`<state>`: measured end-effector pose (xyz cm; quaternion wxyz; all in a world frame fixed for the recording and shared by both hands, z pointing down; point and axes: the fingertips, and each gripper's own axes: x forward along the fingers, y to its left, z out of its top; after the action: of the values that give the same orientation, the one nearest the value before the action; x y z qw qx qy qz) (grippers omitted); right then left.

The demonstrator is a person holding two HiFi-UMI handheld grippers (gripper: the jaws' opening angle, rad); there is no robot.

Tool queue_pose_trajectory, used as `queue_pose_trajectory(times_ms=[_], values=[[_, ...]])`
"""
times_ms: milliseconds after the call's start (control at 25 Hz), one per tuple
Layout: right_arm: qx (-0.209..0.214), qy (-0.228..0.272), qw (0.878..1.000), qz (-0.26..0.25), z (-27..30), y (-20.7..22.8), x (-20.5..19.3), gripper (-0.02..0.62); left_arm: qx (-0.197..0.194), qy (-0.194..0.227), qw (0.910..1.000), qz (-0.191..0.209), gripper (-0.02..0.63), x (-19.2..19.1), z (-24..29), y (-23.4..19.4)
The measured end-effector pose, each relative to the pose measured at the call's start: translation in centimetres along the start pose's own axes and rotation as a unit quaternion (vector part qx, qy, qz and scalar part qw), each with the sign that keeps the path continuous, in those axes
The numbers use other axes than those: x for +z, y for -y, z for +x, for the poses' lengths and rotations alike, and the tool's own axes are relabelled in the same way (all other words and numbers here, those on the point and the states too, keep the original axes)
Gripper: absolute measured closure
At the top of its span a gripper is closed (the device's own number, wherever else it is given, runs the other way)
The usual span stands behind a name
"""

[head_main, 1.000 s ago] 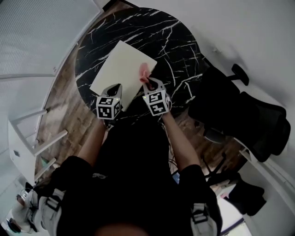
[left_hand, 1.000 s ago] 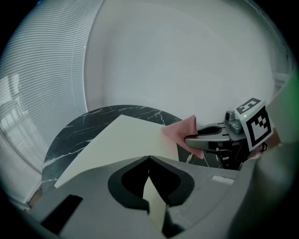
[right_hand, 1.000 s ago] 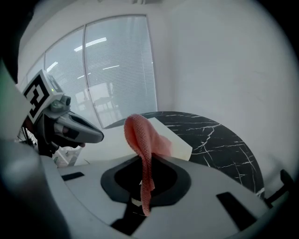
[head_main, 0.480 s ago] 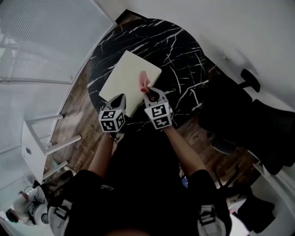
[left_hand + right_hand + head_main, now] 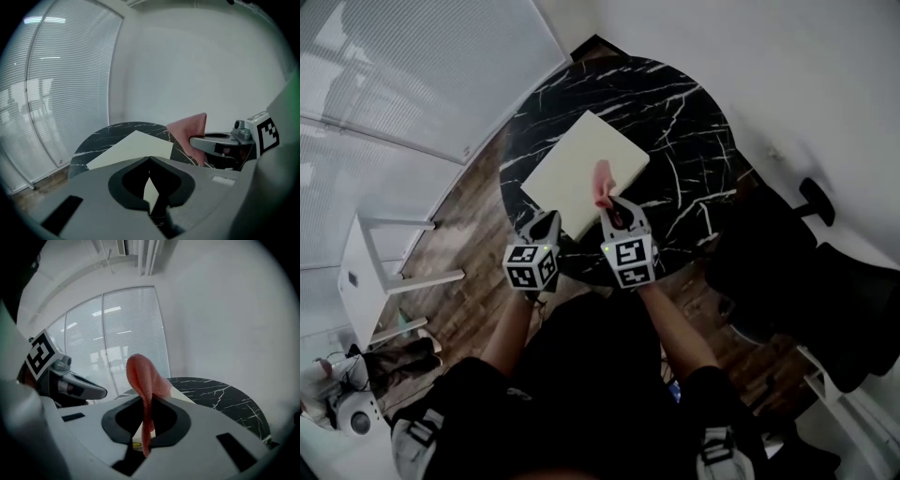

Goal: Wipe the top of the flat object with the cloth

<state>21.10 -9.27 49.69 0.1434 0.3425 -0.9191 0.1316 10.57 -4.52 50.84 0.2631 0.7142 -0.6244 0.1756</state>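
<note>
A cream flat board (image 5: 581, 169) lies on the round black marble table (image 5: 684, 122). My right gripper (image 5: 607, 204) is shut on a pink cloth (image 5: 602, 183), which sticks out past its jaws over the board's near edge. In the right gripper view the cloth (image 5: 143, 380) is pinched between the jaws and curls upward. My left gripper (image 5: 551, 217) is beside it at the board's near left edge, shut with nothing in it (image 5: 149, 161). From the left gripper view the cloth (image 5: 190, 133) and the board (image 5: 133, 147) show ahead.
A black office chair (image 5: 797, 272) stands right of the table. A white frame stand (image 5: 375, 281) sits on the wood floor (image 5: 473, 244) to the left, by a wall of blinds (image 5: 412, 75). A white wall (image 5: 787, 56) runs behind the table.
The head view has shifted, so the table sits further right and lower in the frame. Both grippers stay side by side at the board's near edge, the right one still holding the cloth.
</note>
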Motion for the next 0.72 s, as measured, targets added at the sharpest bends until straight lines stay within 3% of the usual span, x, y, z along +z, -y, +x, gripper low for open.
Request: queue_pose_trajectory(times_ms=[120,320,480,720], values=[[-0.017,0.015,1.000,0.005,-1.9,-1.1,0.8,0.580,-0.016,0.028,0.9995,-0.001,0.607,1.0,-2.5,1.3],[-0.032,0.030,0.999,-0.021,-4.9,-4.8,2.1,0.580,-0.023,0.076,0.9964,0.031,0.607,2.0,-8.0,1.3],[-0.043,0.052,0.996,-0.053,-7.9,-8.6,2.9,0.580,-0.016,0.109,0.9938,0.014,0.607,0.6,-13.0,0.2],[-0.092,0.102,0.988,-0.076,-14.2,-12.2,5.7,0.580,-0.032,0.188,0.9810,0.033,0.607,1.9,-19.8,1.9]])
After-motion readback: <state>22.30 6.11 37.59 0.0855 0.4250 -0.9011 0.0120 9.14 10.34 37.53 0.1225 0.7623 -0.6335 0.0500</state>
